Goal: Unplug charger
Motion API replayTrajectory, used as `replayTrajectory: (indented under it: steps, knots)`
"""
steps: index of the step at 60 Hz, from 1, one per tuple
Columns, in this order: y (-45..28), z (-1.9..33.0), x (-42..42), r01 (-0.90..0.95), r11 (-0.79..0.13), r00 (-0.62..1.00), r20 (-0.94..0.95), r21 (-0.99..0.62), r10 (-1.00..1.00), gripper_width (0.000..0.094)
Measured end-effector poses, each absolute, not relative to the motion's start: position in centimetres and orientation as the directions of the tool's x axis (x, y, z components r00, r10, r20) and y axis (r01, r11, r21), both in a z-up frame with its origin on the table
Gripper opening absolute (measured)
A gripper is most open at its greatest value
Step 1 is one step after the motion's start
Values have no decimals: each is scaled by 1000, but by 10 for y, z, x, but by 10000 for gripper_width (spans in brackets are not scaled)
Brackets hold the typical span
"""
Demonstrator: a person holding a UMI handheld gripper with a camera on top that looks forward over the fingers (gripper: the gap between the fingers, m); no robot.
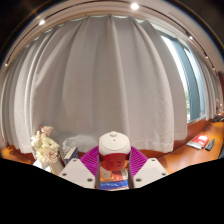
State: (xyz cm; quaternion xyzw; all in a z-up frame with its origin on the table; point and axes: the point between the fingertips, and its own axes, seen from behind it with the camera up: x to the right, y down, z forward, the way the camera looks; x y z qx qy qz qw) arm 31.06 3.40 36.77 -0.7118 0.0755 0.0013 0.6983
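Gripper was clamped on the charger, a small white block with a rounded top sitting right between the two fingers, with the purple pads pressed up against its sides. Couldn't spot any gap on either side, so I'd call it a proper grasp and not just hovering around it. Lower part of the block showed something reddish, too small to make out.

No socket, power strip or cable was visible anywhere near the gripper, and the charger looked to be up in free air with only the white curtain well beyond it. So my guess was the pulling-out part was done already, and what was left was just putting the thing down somewhere.

Off to the left of the gripper a pale stuffed toy sat on the wooden counter, and out to the right some red and dark items lay near a window, all well apart from the fingers
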Motion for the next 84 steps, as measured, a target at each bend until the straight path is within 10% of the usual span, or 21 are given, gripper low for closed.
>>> replayTrajectory:
  steps: [4, 18, 33, 52, 71, 84]
  knots:
    - [37, 358, 339, -114, -52, 985, -106, -992, -135, 377]
    - [17, 116, 361, -109, -459, 988, -45, -882, -148, 380]
    - [-6, 26, 360, -126, -622, 989, -49, -773, -138, 445]
    - [-2, 88, 378, -59, -565, 983, 52, -823, -178, 739]
    - [-66, 245, 319, -99, -361, 979, -26, -927, -201, 789]
    - [-151, 279, 224, -75, -327, 993, -41, -942, -108, 784]
